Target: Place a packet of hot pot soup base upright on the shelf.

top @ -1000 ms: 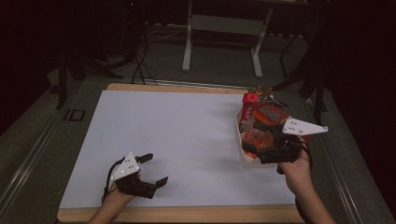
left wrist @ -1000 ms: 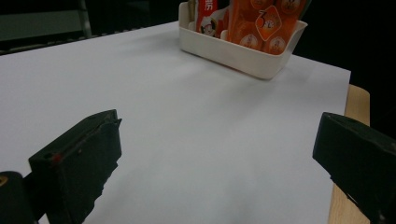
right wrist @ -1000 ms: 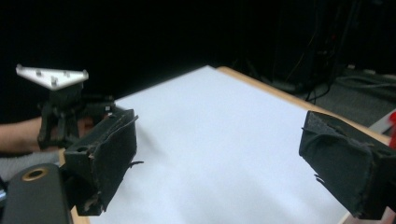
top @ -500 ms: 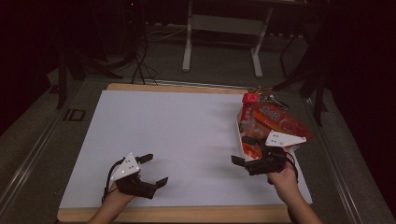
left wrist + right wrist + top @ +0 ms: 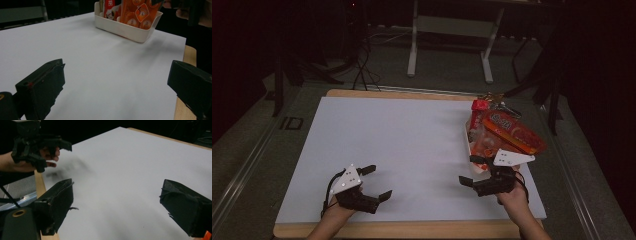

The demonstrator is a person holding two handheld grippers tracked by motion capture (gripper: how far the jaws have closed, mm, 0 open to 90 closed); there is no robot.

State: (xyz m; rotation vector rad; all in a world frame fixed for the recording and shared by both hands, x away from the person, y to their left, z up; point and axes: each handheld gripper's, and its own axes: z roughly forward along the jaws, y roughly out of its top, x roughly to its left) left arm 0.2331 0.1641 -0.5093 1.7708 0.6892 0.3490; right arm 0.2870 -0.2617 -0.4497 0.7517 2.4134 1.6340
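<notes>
A shallow white plastic tray (image 5: pixel 468 141) packed with orange and red snack packets (image 5: pixel 512 132) stands on the right side of the worktop (image 5: pixel 412 145), a wooden board covered by a large white sheet. One long orange-red packet lies tilted across the top of the tray and sticks out over its right rim, and a smaller red packet (image 5: pixel 479 105) stands upright at the far end. In the left gripper view the tray (image 5: pixel 130 27) appears at the far edge of the sheet, with orange packets (image 5: pixel 140 12) printed with round fruit pictures standing inside it.

The right tongs (image 5: pixel 472 172) hover low over the sheet just beside the tray's near end, their grey three-cornered plate touching or overlapping the tray's near corner as seen from above. Their jaws stand wide apart with nothing between them, and they point toward the middle of the sheet rather than at the tray. The right gripper view confirms this: two black jaws spread wide over bare white sheet.

The left tongs (image 5: pixel 377 182) rest well apart from the tray, near the front left part of the sheet. Their jaws are likewise spread wide and hold nothing; the left gripper view looks between them across the sheet to the tray.

Beyond the worktop lies a dark floor with cables (image 5: pixel 362 65) and a pale metal stand (image 5: pixel 449 30).
</notes>
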